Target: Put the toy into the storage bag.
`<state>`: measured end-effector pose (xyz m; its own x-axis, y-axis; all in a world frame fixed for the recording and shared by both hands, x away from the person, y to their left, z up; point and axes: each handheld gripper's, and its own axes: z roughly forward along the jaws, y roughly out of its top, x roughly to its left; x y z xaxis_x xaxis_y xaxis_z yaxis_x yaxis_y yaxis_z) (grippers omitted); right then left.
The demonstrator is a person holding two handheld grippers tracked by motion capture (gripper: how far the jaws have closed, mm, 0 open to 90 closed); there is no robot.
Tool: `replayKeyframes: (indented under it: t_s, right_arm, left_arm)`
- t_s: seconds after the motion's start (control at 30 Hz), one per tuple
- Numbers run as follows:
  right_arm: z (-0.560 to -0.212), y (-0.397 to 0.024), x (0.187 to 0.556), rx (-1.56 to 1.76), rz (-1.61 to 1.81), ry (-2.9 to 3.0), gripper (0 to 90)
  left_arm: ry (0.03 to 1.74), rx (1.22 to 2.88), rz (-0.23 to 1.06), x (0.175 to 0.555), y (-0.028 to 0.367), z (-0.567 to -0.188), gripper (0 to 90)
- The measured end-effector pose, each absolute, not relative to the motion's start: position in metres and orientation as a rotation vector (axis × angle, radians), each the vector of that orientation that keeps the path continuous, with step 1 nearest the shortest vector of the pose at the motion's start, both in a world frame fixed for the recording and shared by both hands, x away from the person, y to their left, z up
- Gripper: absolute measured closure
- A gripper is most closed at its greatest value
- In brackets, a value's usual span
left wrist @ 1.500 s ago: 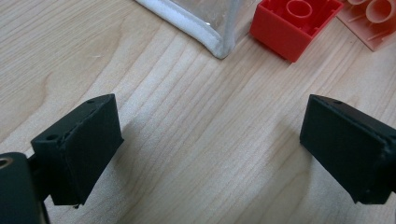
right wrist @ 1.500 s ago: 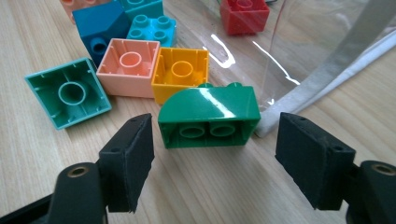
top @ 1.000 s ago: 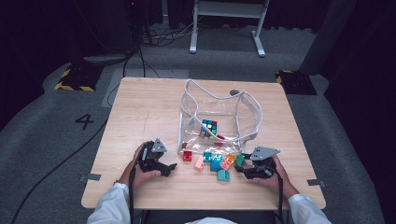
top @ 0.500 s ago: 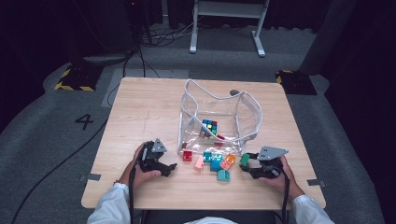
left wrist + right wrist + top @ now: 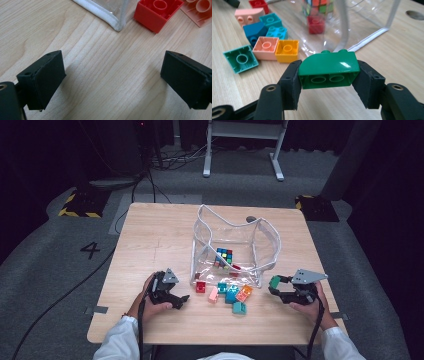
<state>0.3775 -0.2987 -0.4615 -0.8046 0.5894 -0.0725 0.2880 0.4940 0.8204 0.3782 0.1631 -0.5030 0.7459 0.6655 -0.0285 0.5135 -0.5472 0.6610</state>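
Observation:
My right gripper [image 5: 328,75] is shut on a green brick [image 5: 328,68] with a rounded top, held a little above the wood; in the high view the right gripper [image 5: 276,285] with the green brick [image 5: 275,281] sits right of the bag. A clear plastic bag [image 5: 235,245] stands mid-table with a colour cube [image 5: 224,257] inside. Loose bricks lie before it: red [image 5: 200,286], pink [image 5: 213,294], blue [image 5: 231,295], orange [image 5: 244,293], teal [image 5: 239,308]. My left gripper [image 5: 181,301] rests on the table, open, nothing between its pads [image 5: 42,75].
The red brick [image 5: 156,12] and the bag's white-edged corner [image 5: 112,21] lie just beyond the left jaws. Bare wood spreads across the table's left half [image 5: 150,240]. A round hole [image 5: 251,219] sits in the tabletop behind the bag.
The right gripper has drawn away from the brick pile to the right and risen a little, carrying the green brick. The left gripper has stayed put.

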Motion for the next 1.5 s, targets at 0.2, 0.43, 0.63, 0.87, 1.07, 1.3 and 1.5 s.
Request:
replayKeyframes:
  t_s: [0.2, 0.43, 0.63, 0.87, 1.07, 1.3, 1.5]
  right_arm:
    - [-0.444, -0.311, 0.383, 0.765, 1.228, 2.345, 43.2]
    - [-0.416, -0.326, 0.392, 0.787, 1.242, 2.278, 43.2]
    - [-0.385, -0.335, 0.402, 0.781, 1.264, 2.22, 43.2]
    - [-0.356, -0.333, 0.415, 0.767, 1.287, 2.193, 43.2]
    - [-0.334, -0.322, 0.43, 0.748, 1.29, 2.194, 43.2]
    - [-0.318, -0.305, 0.449, 0.751, 1.348, 2.22, 43.2]
    - [-0.312, -0.284, 0.464, 0.698, 1.323, 2.248, 43.2]
  left_arm:
    - [0.882, 2.275, 0.296, 0.378, 0.163, -0.503, 5.6]
    - [0.886, 2.273, 0.296, 0.378, 0.163, -0.503, 5.6]
    - [0.886, 2.274, 0.296, 0.378, 0.163, -0.503, 5.6]
    - [0.886, 2.274, 0.296, 0.378, 0.163, -0.503, 5.6]
    - [0.886, 2.273, 0.296, 0.378, 0.163, -0.503, 5.6]
    - [0.886, 2.273, 0.296, 0.378, 0.163, -0.503, 5.6]
    - [0.886, 2.273, 0.296, 0.378, 0.163, -0.503, 5.6]
